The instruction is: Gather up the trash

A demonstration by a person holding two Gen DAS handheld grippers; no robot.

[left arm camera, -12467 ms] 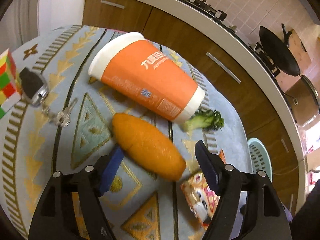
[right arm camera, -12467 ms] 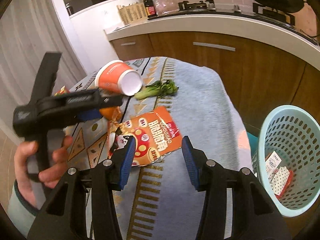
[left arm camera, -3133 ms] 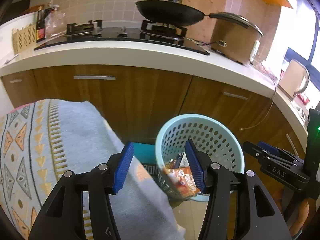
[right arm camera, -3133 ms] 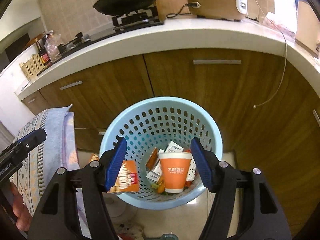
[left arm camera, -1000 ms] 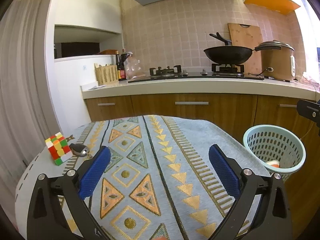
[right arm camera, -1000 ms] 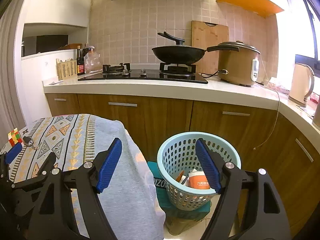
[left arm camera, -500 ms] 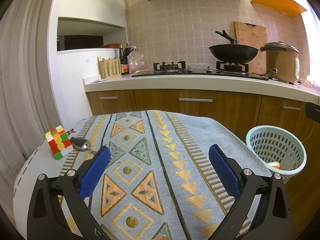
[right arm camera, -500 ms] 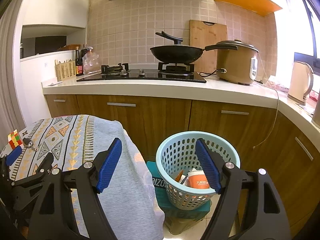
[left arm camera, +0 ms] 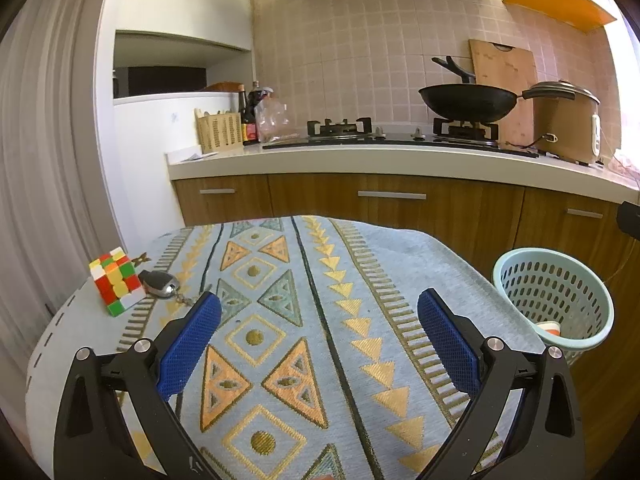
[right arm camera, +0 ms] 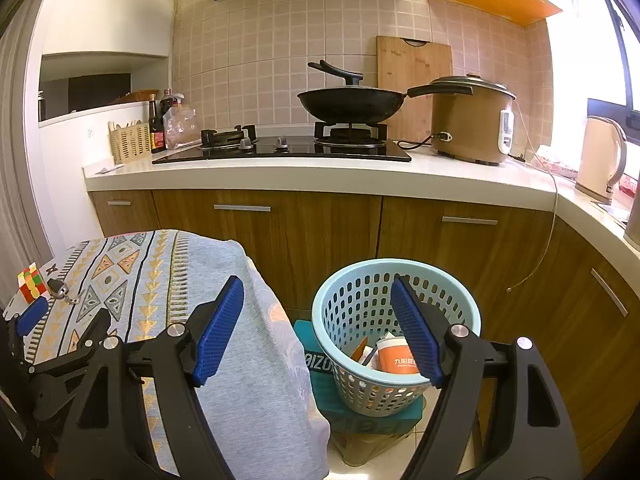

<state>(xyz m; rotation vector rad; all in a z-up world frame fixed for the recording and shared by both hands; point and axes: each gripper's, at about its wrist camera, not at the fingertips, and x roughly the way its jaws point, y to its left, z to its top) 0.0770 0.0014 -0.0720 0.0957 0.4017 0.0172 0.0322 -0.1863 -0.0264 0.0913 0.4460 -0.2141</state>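
Jaws of both the left gripper (left arm camera: pixel 318 316) and right gripper (right arm camera: pixel 318 320) stand spread and empty, while the trash lies in the basket (right arm camera: pixel 460 296) beyond the tabletop (left arm camera: pixel 400 264), its paper cup (right arm camera: pixel 396 356) probably light, crushable, best pinched gently across its wall.

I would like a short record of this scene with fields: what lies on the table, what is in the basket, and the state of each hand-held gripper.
table cover: patterned cloth
on the table: colour cube and car key, touching, at the left edge
trash on the table: none visible
basket: light blue basket, on the floor beside the table
in the basket: orange cup and some wrappers
left hand-held gripper: open, empty
right hand-held gripper: open, empty
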